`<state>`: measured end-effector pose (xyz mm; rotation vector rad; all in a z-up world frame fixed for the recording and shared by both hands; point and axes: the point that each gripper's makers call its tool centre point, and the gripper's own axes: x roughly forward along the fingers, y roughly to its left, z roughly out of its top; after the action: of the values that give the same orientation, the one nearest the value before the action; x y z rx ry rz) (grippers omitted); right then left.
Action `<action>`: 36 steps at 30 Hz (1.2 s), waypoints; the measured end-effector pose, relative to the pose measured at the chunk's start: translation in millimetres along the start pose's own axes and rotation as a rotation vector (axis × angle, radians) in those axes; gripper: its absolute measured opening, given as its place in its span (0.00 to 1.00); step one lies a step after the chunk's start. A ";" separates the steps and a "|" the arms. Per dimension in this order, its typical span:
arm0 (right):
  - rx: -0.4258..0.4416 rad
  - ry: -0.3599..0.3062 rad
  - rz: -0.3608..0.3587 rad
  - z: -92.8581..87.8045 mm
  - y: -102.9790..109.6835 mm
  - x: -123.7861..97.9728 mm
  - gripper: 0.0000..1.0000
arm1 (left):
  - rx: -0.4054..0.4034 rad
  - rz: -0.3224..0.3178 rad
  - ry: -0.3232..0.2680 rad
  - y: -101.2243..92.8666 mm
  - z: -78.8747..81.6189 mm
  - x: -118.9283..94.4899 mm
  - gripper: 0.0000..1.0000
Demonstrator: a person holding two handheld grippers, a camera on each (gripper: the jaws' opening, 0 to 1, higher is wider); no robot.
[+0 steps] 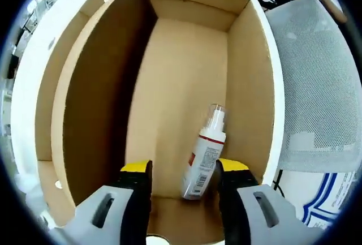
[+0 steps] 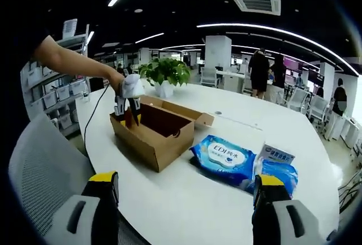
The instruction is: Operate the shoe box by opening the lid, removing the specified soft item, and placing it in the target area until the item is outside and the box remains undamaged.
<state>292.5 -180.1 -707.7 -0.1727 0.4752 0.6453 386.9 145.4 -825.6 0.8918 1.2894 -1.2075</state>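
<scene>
In the left gripper view, the left gripper (image 1: 184, 171) points down into the open shoe box (image 1: 90, 103), its yellow-tipped jaws spread apart with nothing clamped between them. The box's brown wall rises to the left of the jaws, and the bare cardboard floor stretches ahead of them. A white spray bottle (image 1: 203, 157) with a red band and clear cap lies on that floor between the jaws, closer to the right one and seemingly touching its inner side; whether the left jaw touches it cannot be told. Right of the jaws, outside the box, sits a grey mesh chair (image 1: 319, 86).

In the right gripper view, the right gripper (image 2: 184, 191) hovers over the white table (image 2: 186, 211), jaws wide apart and empty. Ahead and left of it, a person's hand (image 2: 117, 79) holds the left gripper (image 2: 128, 106) dipped into the shoe box (image 2: 150, 137), whose lid (image 2: 181, 111) is folded back. Ahead and just right of centre lies a blue wet-wipe pack (image 2: 223, 155), with a smaller tissue pack (image 2: 275, 155) beside it, near the right jaw. A potted plant (image 2: 165, 74) stands beyond the box.
</scene>
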 end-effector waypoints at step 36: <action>0.023 -0.022 -0.003 3.8 -2.1 2.5 0.99 | 0.120 -0.037 0.024 -16.0 -0.3 23.1 0.24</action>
<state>297.0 -179.3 -705.5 -0.1445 0.4607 0.6376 368.7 139.0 -846.1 0.9753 1.2681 -1.3180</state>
